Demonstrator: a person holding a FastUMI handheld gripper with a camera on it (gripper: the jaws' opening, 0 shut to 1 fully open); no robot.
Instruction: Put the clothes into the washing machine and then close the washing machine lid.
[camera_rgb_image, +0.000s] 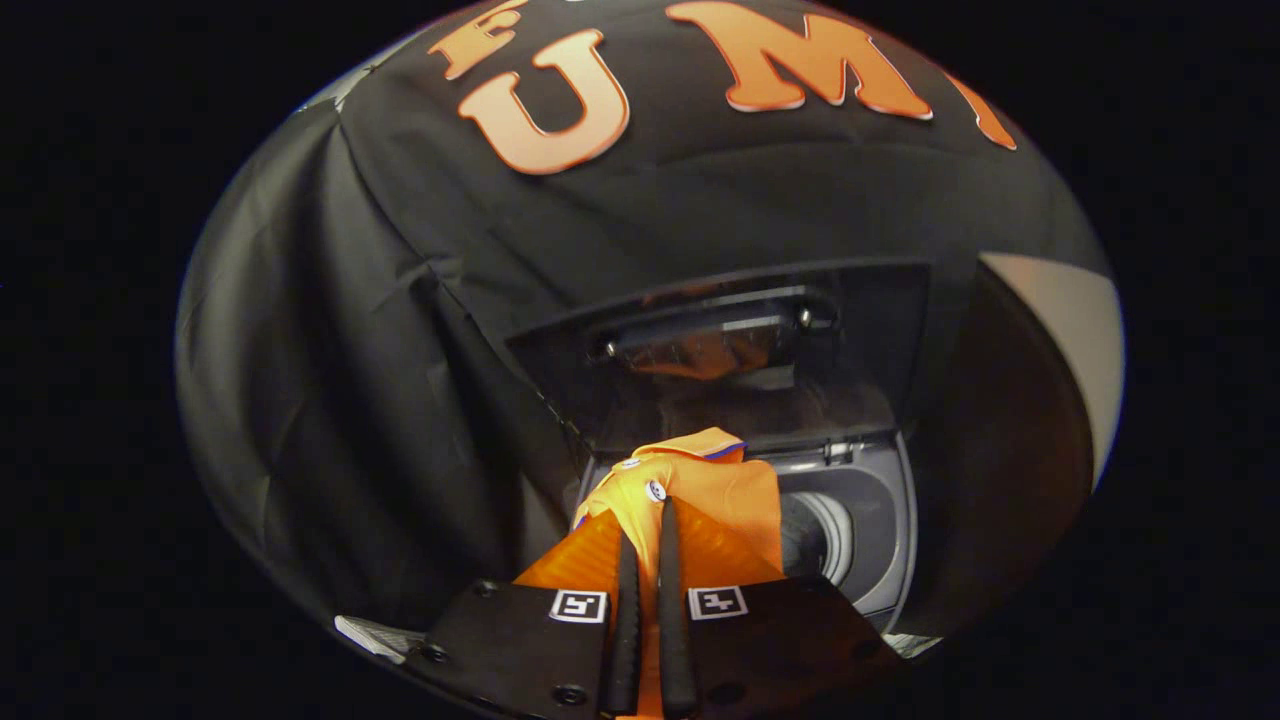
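Between your gripper's (648, 520) two fingers (628, 610) you have one orange knit shirt (700, 485), the fingers drawn almost together with a thin fold of the cloth pinched between them, both pressing on it. You can count one garment, and one grey top-loading washing machine (880, 520). That shirt hangs above the machine's opening, over its near-left part, its long axis running up and away from the fingers toward the raised lid. You can see its collar at the far end, edged with a dark stripe, and two small round white buttons or badges near the fingertips; whatever is on them is too small to read. Beyond the shirt, the machine's one dark glossy lid (740, 345) stands open and upright against the black cloth wall, with an orange reflection in it. Right of the shirt, the pale round rim of the drum (835, 535) shows. Each finger base carries one square black-and-white marker (578, 606), two in all.
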